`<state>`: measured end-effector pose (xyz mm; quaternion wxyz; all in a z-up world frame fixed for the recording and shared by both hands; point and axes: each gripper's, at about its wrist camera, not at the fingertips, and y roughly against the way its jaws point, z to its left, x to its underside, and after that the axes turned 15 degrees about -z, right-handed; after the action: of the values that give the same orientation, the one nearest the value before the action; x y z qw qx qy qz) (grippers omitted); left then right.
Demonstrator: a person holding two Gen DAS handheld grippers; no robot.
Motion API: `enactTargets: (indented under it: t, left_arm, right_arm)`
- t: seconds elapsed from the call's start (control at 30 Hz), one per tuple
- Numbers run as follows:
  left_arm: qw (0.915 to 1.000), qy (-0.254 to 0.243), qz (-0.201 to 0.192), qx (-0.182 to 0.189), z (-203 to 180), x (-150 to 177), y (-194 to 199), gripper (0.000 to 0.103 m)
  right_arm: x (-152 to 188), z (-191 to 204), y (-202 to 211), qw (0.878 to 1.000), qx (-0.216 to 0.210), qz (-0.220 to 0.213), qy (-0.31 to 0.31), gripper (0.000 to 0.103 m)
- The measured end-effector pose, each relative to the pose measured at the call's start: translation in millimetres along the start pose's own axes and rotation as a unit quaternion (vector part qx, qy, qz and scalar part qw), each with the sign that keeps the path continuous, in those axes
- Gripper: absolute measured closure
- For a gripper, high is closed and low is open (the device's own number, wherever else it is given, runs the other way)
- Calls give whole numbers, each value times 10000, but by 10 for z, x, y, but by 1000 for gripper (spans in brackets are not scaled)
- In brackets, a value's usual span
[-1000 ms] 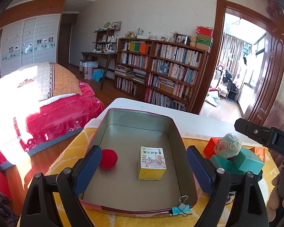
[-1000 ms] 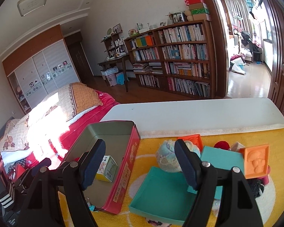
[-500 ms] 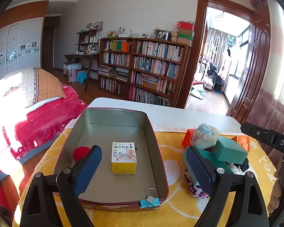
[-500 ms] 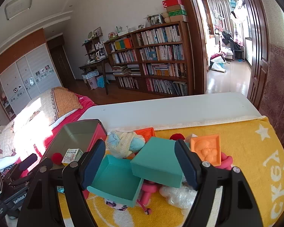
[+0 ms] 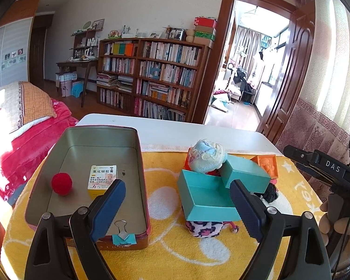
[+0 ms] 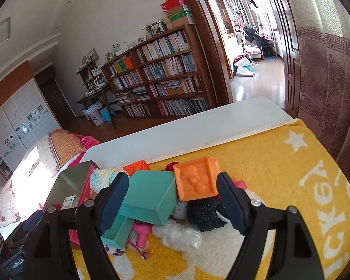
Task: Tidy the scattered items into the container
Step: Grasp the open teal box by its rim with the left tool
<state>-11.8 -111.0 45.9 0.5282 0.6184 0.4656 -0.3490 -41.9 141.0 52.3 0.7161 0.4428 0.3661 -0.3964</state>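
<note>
Home bedroom: bed, bookcase, wardrobe, desk.

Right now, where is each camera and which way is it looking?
Left wrist: sits on the left claw, open, looking over the tin and teal box; a hand shows at the right edge.
Right wrist: sits on the right claw, open, looking at the toy pile's orange block.
Both see the teal box, tin and bookshelf.

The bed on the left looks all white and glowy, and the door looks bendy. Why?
Left wrist view: sunlight overexposes the bed, washing out its pattern; the fisheye lens bows the door frame. Right wrist view: the same glare on the bed, dark corners, and the bookshelf leaning.
</note>
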Motion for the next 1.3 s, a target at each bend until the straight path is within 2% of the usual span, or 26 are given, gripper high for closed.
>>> enactTargets:
  t: [0.07,0.1,0.13,0.4,0.57,0.93,1.3]
  left_arm:
    - [10000,15,49,71,-72,3,-33,8]
    - [9999,24,59,105,-109,3,-46,2]
    - [9999,32,37,142,-151,4,-50,1]
    - [9986,-324,91,412,-501,8,-158,1]
    - [9979,-429,228,433,-571,121,-270,1]
    - [9964,-732,295,299,-621,321,-476,1]
    - [9942,-890,578,156,-564,486,-760,1]
  right_arm:
    - [-7,-58,-17,10000,33,24,-83,22]
    - [-9,-78,-25,9999,59,33,-111,22]
    - [-5,-103,-38,9999,80,48,-142,21]
    - [-65,-403,-74,9982,445,62,-398,21]
    - [-93,-627,-96,9959,629,82,-650,21]
    - [46,-502,-178,9973,448,302,-487,21]
    - [120,-428,-231,9976,423,399,-364,21]
